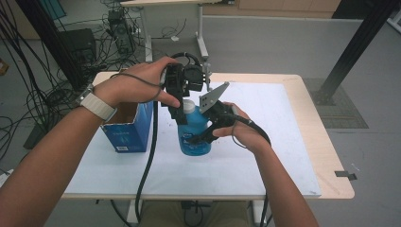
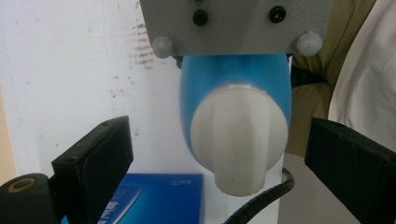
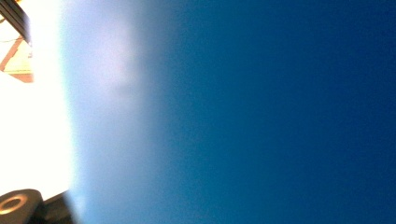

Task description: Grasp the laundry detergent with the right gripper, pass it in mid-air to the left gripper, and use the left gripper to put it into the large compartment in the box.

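Two bare forearms come in from the bottom of the high view, each hand holding a black two-jaw gripper over a white mat on a light wooden table (image 1: 326,156). Between them, near the middle of the mat, a rounded blue plastic bottle with a white ribbed screw cap (image 1: 194,131) stands upright. Just to its left sits an open blue cardboard box (image 1: 128,128).

The right gripper (image 1: 206,135) comes in from the bottle's right side and is clamped on the blue body, steadying it; its own view is a blur of blue pressed close to the lens. The left gripper (image 1: 181,109) hangs above the bottle, pointing down at the cap. Seen along it, the white cap (image 2: 238,144) sits between two black rubber pads (image 2: 95,161), which stand wide apart and touch nothing, so this gripper is released.

The step in hand looks like gripping the cap to unscrew it. To do it well, the left gripper should probably drop until both pads are level with the ribbed sides, centred on the cap, then close firmly before turning. The right gripper's hold should stay tight so the bottle does not spin or tip toward the box.
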A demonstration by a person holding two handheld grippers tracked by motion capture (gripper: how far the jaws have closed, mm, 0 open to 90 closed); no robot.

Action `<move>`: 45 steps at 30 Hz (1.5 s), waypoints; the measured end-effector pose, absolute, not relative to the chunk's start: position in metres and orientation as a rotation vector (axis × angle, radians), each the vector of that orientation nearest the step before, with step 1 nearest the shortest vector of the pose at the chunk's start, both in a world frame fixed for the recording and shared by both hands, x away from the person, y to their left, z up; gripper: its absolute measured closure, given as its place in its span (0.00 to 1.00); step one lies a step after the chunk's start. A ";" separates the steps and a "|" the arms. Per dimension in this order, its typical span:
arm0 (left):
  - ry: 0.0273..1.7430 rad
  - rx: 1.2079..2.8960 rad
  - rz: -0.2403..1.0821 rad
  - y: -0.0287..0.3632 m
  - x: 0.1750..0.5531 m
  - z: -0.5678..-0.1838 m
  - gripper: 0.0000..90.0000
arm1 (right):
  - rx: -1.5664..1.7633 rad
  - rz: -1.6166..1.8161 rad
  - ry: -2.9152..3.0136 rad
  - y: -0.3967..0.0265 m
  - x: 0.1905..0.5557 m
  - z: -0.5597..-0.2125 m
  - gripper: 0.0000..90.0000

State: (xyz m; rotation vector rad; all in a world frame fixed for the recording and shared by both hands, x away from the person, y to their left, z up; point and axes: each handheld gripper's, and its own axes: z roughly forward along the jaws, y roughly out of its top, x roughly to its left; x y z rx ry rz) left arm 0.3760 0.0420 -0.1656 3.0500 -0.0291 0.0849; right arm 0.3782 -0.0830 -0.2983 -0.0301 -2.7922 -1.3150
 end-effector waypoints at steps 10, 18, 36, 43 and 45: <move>-0.024 3.047 0.091 0.043 0.375 -0.165 0.09 | -0.028 -1.315 -2.795 -0.083 0.378 -0.298 0.48; -0.024 3.046 0.091 0.042 0.375 -0.166 0.09 | -0.030 -1.313 -2.798 -0.083 0.378 -0.297 0.48; -0.033 3.043 0.096 0.039 0.375 -0.170 0.09 | -0.017 -1.324 -2.801 -0.081 0.377 -0.294 0.48; -0.036 3.041 0.094 0.037 0.374 -0.173 0.09 | -0.013 -1.319 -2.806 -0.079 0.376 -0.293 0.48; -0.038 3.039 0.093 0.037 0.375 -0.174 0.09 | -0.021 -1.318 -2.805 -0.078 0.375 -0.293 0.48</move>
